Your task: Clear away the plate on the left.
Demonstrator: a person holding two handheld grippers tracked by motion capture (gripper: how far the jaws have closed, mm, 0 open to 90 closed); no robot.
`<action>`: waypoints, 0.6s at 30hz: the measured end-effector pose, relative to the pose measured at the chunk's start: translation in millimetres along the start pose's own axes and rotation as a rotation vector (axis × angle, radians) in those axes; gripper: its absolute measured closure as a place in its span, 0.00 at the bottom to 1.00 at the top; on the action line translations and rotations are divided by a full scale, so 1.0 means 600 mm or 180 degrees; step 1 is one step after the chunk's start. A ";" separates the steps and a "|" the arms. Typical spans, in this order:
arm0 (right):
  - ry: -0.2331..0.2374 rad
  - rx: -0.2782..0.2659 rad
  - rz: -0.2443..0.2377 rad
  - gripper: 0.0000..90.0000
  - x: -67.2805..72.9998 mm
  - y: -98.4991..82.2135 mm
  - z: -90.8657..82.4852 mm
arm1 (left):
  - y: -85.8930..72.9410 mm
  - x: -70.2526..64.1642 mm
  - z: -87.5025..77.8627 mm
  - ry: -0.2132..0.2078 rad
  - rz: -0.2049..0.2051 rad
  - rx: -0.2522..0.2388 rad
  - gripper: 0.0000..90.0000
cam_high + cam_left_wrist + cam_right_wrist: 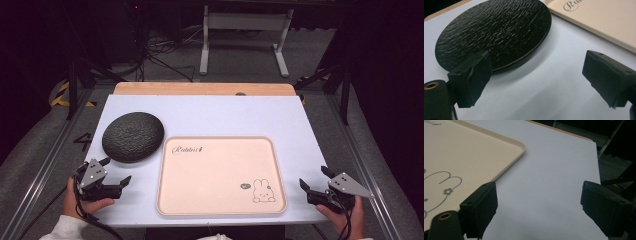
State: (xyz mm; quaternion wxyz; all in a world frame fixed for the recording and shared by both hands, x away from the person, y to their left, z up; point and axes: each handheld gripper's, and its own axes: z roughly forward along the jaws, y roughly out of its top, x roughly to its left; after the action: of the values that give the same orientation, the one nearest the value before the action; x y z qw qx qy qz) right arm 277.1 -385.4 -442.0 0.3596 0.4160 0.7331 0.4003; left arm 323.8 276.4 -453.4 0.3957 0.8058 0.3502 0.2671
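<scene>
A round black textured plate [133,137] lies on the white table top at the left. Beside it sits a beige tray [220,145] with a rabbit drawing, nothing on it. My left gripper [116,172] rests near the front left corner, just below the plate, open with nothing between its jaws. In the left gripper view the plate [494,32] lies just ahead of the open left gripper [541,82] and the tray [604,22] is at the upper right. My right gripper [313,178] stands open at the front right, beside the tray's corner [520,146]; the right gripper [539,212] holds nothing.
The white table top [210,112] ends in a wooden strip [200,89] at the back. A metal frame rail [45,165] runs along each side. Cables and a white stand [245,30] are on the floor beyond.
</scene>
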 end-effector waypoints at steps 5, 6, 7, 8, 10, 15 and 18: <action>-0.0003 0.0010 0.0007 0.16 0.001 0.000 0.000 | 0.009 0.001 0.013 0.0068 0.0112 0.0105 0.12; -0.0010 0.0006 0.0001 0.16 0.000 0.000 0.000 | 0.011 0.000 0.016 0.0113 0.0155 0.0154 0.12; -0.0009 0.0012 0.0007 0.16 0.001 0.000 0.000 | 0.015 -0.002 0.021 0.0146 0.0233 0.0189 0.12; -0.0008 0.0015 0.0002 0.16 0.001 0.000 0.000 | 0.017 -0.003 0.024 0.0154 0.0269 0.0216 0.13; 0.0002 0.0020 -0.0008 0.16 0.002 0.000 0.001 | 0.024 -0.008 0.033 0.0217 0.0363 0.0286 0.14; -0.0006 0.0027 0.0003 0.16 0.001 0.000 0.001 | 0.036 -0.016 0.053 0.0356 0.0619 0.0486 0.16; -0.0001 0.0030 -0.0003 0.16 0.001 -0.001 0.002 | 0.042 -0.017 0.065 0.0432 0.0700 0.0542 0.18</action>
State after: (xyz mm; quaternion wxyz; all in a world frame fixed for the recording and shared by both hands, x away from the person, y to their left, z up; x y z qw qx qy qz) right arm 277.5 -384.6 -442.8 0.3579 0.4176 0.7351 0.3965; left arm 354.4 239.7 -455.4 0.2698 0.8500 0.3072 0.3321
